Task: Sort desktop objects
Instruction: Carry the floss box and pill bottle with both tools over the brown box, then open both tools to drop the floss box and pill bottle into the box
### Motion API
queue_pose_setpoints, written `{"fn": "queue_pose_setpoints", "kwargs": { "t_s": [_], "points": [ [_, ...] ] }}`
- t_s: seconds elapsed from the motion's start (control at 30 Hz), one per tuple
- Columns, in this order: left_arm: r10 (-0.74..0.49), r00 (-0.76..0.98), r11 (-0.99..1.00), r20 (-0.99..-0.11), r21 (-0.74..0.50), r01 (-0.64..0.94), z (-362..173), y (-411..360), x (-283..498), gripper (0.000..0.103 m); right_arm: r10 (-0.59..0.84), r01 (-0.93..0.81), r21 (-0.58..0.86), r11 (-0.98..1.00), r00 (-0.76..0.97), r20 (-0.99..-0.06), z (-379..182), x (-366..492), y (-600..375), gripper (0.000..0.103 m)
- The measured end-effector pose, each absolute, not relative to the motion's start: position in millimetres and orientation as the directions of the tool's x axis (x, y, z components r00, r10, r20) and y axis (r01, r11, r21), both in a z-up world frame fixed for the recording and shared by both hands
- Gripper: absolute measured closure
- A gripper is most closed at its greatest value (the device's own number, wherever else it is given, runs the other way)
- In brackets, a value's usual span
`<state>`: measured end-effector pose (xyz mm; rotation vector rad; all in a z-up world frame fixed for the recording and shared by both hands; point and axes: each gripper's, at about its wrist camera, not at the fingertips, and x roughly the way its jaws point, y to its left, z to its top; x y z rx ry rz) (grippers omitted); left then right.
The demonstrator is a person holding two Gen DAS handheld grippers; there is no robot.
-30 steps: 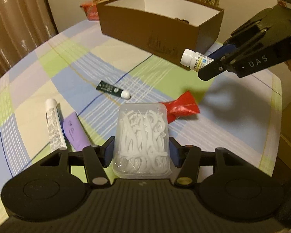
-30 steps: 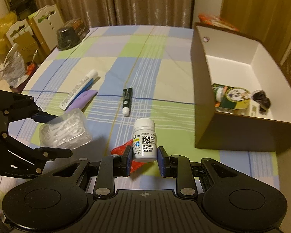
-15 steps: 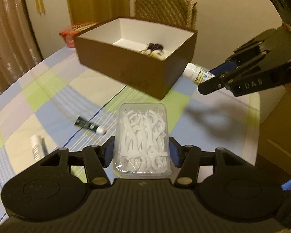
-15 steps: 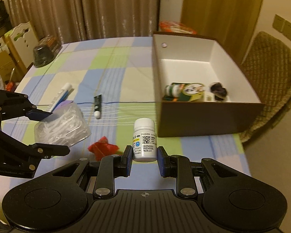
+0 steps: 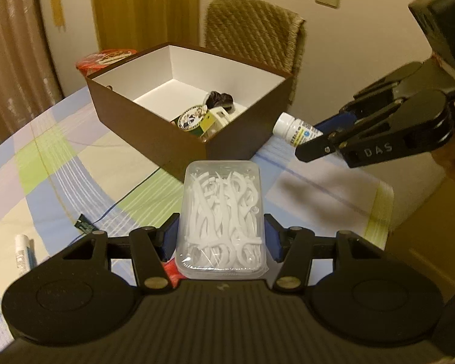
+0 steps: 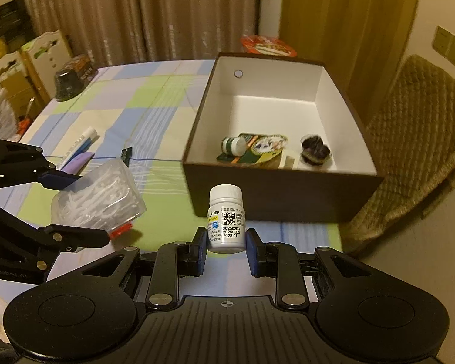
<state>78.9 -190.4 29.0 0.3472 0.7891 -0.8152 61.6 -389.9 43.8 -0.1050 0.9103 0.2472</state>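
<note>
Left wrist view: the left hand-held gripper (image 5: 221, 236) is clamped on a clear plastic case of white floss picks (image 5: 222, 218), held above the checked counter (image 5: 60, 176) just short of the brown open cardboard box (image 5: 154, 130). Right wrist view: the right hand-held gripper (image 6: 226, 250) is clamped on a small white pill bottle (image 6: 226, 220) — upright, near the box's closest wall. Inside the box lie a green-labelled packet (image 6: 257, 148) and a dark bundle (image 6: 315, 151). A white tube (image 6: 82, 144) and a purple card (image 6: 79, 163) lie on the counter.
</note>
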Motion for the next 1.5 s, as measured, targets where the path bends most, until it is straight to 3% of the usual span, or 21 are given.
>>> {"fn": "queue_pose_setpoints", "kwargs": {
  "t_s": [0.4,0.77,1.5],
  "points": [
    [-0.458,0.501,0.745,-0.735,-0.009,0.667,51.9,-256.9,91.2,0.051,0.309,-0.397,0.061,0.916,0.601,-0.737,61.7,109.4,-445.6,0.077],
    [-0.457,0.549,0.758,-0.700,0.016,0.652,73.4,-291.9,143.2,0.051,0.310,-0.373,0.071,0.925,0.634,-0.709,68.3,158.0,-474.6,0.077],
    [-0.396,0.519,0.773,-0.757,0.030,0.634,22.9,-355.2,235.8,0.050,0.287,-0.333,0.098,0.938,0.586,-0.757,29.5,213.3,-506.4,0.077]
  ]
}}
